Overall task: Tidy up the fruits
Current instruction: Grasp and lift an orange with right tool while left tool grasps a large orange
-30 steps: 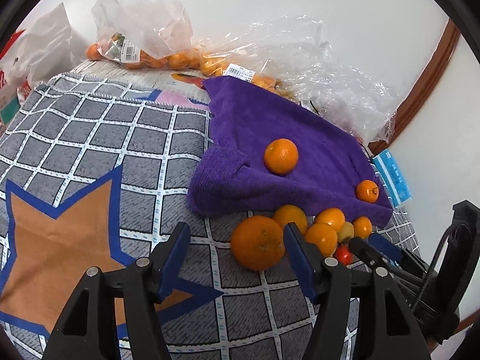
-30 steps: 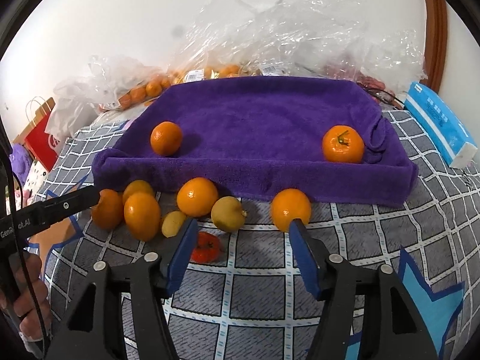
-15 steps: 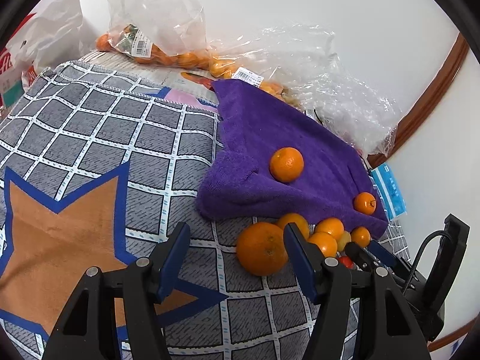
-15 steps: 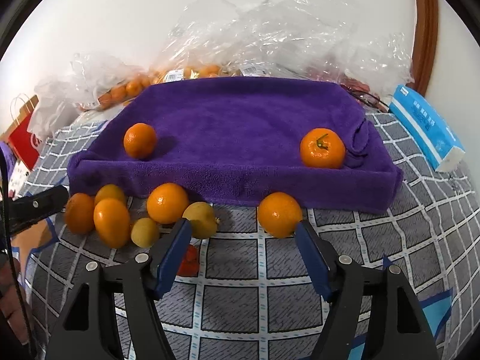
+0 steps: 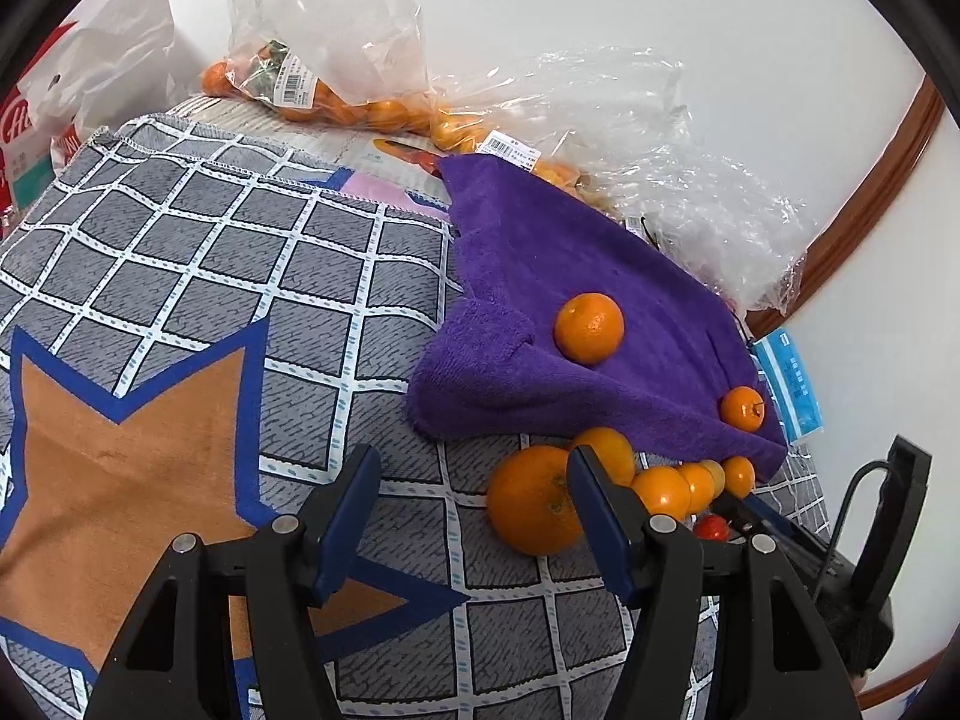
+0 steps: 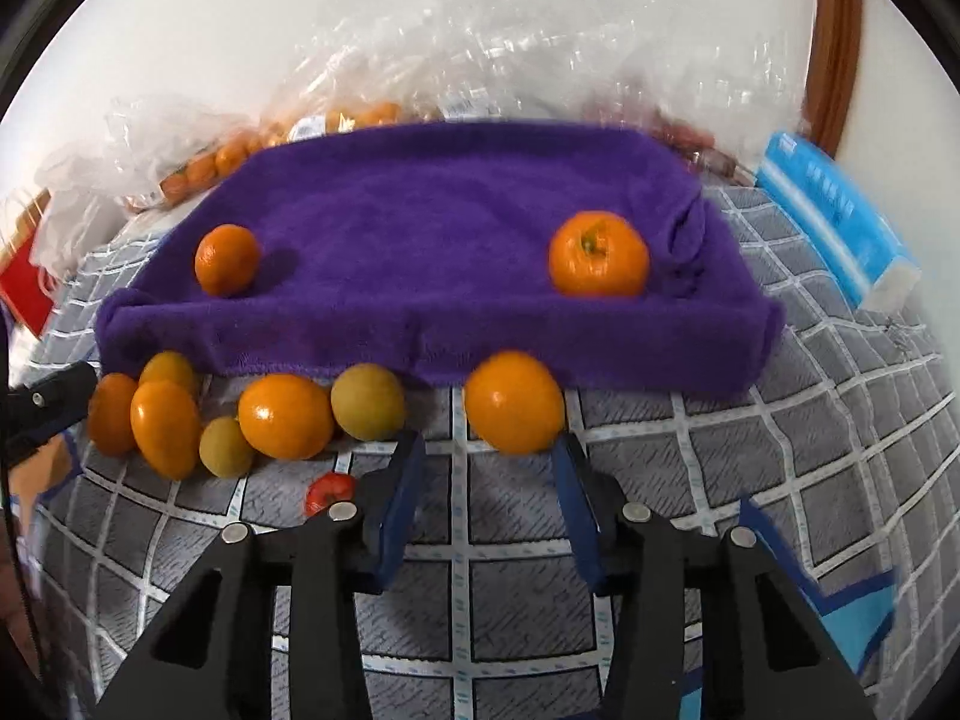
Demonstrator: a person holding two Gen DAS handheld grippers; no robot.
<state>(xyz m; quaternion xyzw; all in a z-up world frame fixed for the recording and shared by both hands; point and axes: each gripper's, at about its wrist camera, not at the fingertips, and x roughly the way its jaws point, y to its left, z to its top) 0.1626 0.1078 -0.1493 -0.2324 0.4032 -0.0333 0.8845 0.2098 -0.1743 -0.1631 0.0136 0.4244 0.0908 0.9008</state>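
Observation:
A purple towel lies on the grey checked cloth with two oranges on it, one at the left and one at the right. Along its front edge sit several oranges, two yellow-green fruits and a small red fruit. My right gripper is closing, its tips just short of a single orange; nothing is pressed between them. My left gripper stands open over the cloth, a big orange beside its right finger. The towel lies beyond it.
Clear plastic bags of oranges are heaped along the white wall behind the towel. A blue packet lies right of the towel. A red-and-white bag stands at the far left. An orange star pattern marks the cloth.
The right gripper has moved closer to the single orange at the towel's front edge, and its jaws first widened, then narrowed. The left gripper has stayed where it was.

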